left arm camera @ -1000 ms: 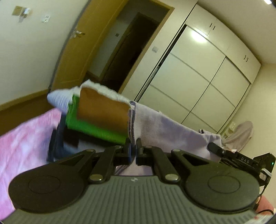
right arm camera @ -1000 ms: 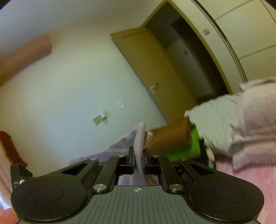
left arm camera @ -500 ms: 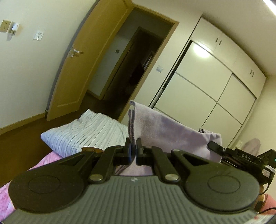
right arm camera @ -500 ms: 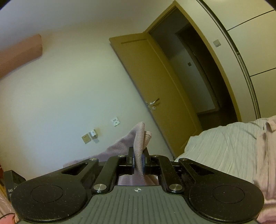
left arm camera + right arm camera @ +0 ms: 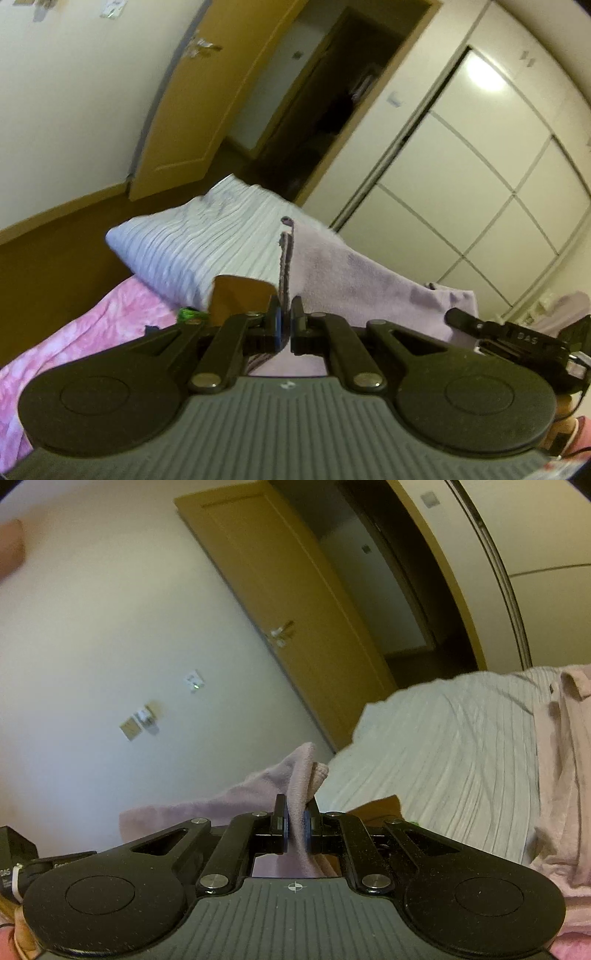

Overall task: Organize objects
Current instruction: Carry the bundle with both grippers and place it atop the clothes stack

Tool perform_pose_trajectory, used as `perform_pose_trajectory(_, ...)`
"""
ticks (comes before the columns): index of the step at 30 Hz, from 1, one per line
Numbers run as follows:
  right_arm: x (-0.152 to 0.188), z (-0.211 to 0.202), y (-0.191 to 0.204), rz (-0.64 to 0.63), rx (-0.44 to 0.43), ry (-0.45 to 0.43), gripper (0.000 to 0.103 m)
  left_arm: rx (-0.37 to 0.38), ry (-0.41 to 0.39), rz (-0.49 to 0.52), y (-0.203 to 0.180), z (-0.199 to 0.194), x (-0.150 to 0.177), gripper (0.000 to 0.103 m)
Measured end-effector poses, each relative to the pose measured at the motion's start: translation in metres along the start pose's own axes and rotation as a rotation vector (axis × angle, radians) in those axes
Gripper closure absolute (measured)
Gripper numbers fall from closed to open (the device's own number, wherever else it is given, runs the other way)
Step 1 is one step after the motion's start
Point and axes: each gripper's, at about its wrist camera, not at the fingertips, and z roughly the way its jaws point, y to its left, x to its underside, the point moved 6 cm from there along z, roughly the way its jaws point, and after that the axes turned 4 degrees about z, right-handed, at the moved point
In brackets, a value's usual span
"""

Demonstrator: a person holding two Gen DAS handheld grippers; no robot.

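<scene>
A: Towel — where is it held?
B: Stretched above the striped pillow; one edge is pinched by the closed left fingers, the other by the right fingers.
A: What has changed?
B: It has been carried sideways over the bed; folding seems underway. No containers are seen.

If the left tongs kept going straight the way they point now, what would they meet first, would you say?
Probably the striped pillow on the bed, just past the purple towel that the left tongs grip; depth is hard to judge in this fisheye view.
</scene>
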Motion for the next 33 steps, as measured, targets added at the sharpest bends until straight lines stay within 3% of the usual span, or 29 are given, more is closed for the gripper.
perform_pose_trajectory(3, -0.003, 0.026, -0.012, -0.002, 0.031, 0.021, 0.099, -0.066, 0.007, 0.001, 0.013, 0.025, -0.003, 0.101)
perform_pose_trajectory(6, -0.001, 0.052, -0.029, -0.018, 0.126, 0.051, 0.095, -0.143, 0.019, 0.006, 0.026, 0.046, -0.006, 0.100)
perform_pose_trajectory(8, 0.007, 0.059, -0.039, -0.050, 0.230, 0.066, 0.069, -0.201, 0.031, 0.014, 0.035, 0.051, -0.008, 0.099)
perform_pose_trajectory(9, 0.009, 0.060, -0.046, -0.057, 0.268, 0.059, 0.067, -0.203, 0.033, 0.013, 0.037, 0.048, -0.008, 0.099)
perform_pose_trajectory(12, 0.014, 0.042, -0.049, -0.053, 0.263, 0.019, 0.066, -0.184, 0.029, 0.029, 0.033, 0.030, -0.002, 0.099)
perform_pose_trajectory(16, 0.031, -0.001, -0.034, -0.152, 0.286, -0.034, 0.066, -0.141, 0.037, 0.099, 0.001, -0.008, 0.020, 0.099)
perform_pose_trajectory(21, 0.083, -0.043, 0.003, -0.277, 0.267, -0.073, 0.066, -0.076, 0.047, 0.239, -0.052, -0.034, 0.067, 0.098)
perform_pose_trajectory(25, 0.124, -0.039, 0.015, -0.339, 0.283, -0.058, 0.066, -0.126, 0.122, 0.299, -0.059, -0.011, 0.096, 0.094)
perform_pose_trajectory(29, 0.155, 0.001, -0.003, -0.398, 0.358, 0.065, 0.066, -0.212, 0.180, 0.282, -0.040, 0.007, 0.114, 0.094)
perform_pose_trajectory(33, 0.150, 0.007, -0.012, -0.369, 0.349, 0.071, 0.066, -0.242, 0.165, 0.286, -0.039, -0.001, 0.110, 0.093)
